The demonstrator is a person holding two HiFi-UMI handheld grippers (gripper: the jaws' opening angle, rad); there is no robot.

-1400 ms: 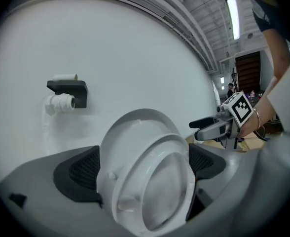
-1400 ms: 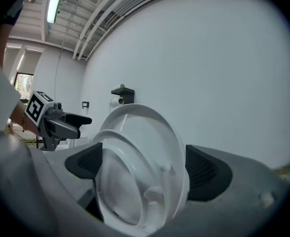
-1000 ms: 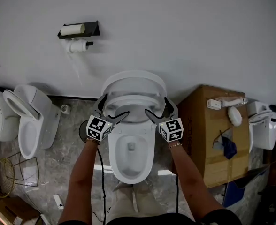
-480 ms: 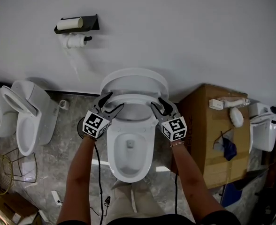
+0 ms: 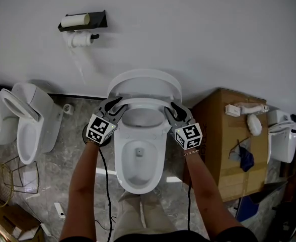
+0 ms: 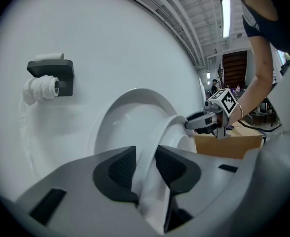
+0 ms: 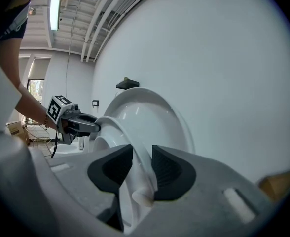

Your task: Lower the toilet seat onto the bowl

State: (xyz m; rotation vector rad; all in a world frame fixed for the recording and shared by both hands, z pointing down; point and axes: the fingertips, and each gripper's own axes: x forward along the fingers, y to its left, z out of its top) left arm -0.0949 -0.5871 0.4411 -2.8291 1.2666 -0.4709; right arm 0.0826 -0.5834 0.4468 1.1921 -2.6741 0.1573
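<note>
Room: white wall (image 5: 213,34) behind, grey marbled floor (image 5: 62,158) underfoot, seen from the head view.
Left claw: the left gripper (image 5: 117,106) has just been closing its jaws. They now stand narrow, and its dark pads (image 6: 119,169) press on either face of the toilet seat (image 5: 143,103).
Left grip place: the seat's rim at about 9 o'clock.
Right claw: the right gripper (image 5: 172,110) has likewise just been closing. Its jaws are drawn in, clamped on the same seat with the rim between the pads (image 7: 168,172).
Right grip place: the seat's rim at about 3 o'clock, opposite the other claw.
Seat: raised off the bowl (image 5: 138,183) and tilted, standing a little forward of the lid (image 5: 145,86).
Lid: upright against the wall, at 12 o'clock from the bowl.
Arms: both forearms reach in from 6 o'clock, one on each side of the bowl.
Box: a cardboard box (image 5: 223,150) sits at 3 o'clock, just beside the bowl.
Second toilet: at 9 o'clock, well apart, a second toilet (image 5: 29,130).
Paper holder: black paper holder (image 5: 82,24) on the wall at 11 o'clock.
</note>
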